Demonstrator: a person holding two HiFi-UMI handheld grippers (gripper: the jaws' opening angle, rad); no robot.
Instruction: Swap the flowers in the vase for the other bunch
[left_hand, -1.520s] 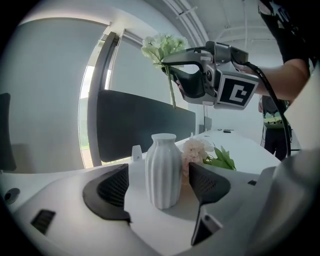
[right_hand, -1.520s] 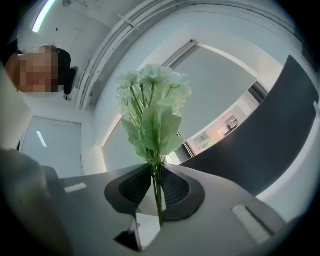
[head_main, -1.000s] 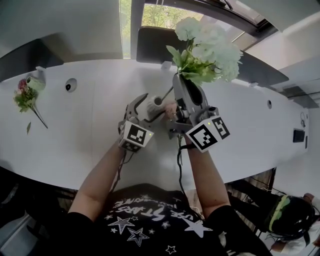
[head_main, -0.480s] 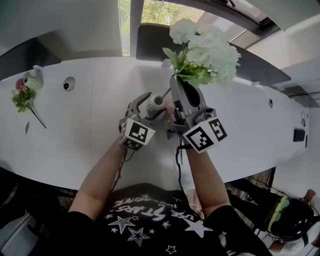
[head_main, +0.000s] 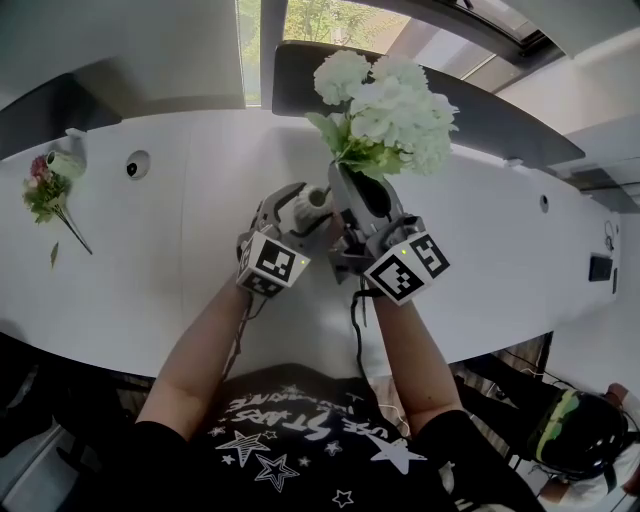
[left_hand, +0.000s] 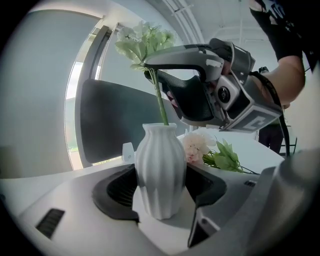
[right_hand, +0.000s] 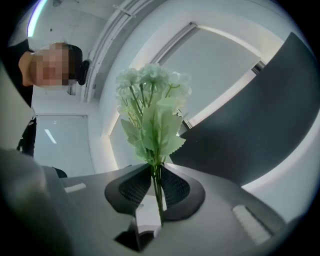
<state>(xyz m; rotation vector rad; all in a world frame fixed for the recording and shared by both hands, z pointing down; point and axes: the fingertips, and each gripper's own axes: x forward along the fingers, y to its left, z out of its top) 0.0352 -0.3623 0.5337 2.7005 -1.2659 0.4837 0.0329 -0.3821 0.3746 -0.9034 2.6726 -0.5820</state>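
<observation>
Left gripper (head_main: 303, 210) is set around the white ribbed vase (left_hand: 160, 170), which stands upright on the table (head_main: 170, 260) between the jaws. The jaws have just been closing, and the pads (left_hand: 116, 190) are seen against both sides of the vase body. Right gripper (right_hand: 156, 189) is held above the vase, jaws nearly together and pinching the green stems (right_hand: 157, 180) of the white bunch (head_main: 392, 100). The blooms stand up well past the jaw tips. In the left gripper view one stem is seen running down from the right jaws into the vase mouth, so the lower end of the bunch is inside the neck; how deep cannot be told. A pink flower (left_hand: 199, 144) is lying on the table just behind the vase, past the left gripper's jaw tips and to the right in that view. A small pink bunch (head_main: 47, 193) is lying on the table well off to the left of both grippers.
</observation>
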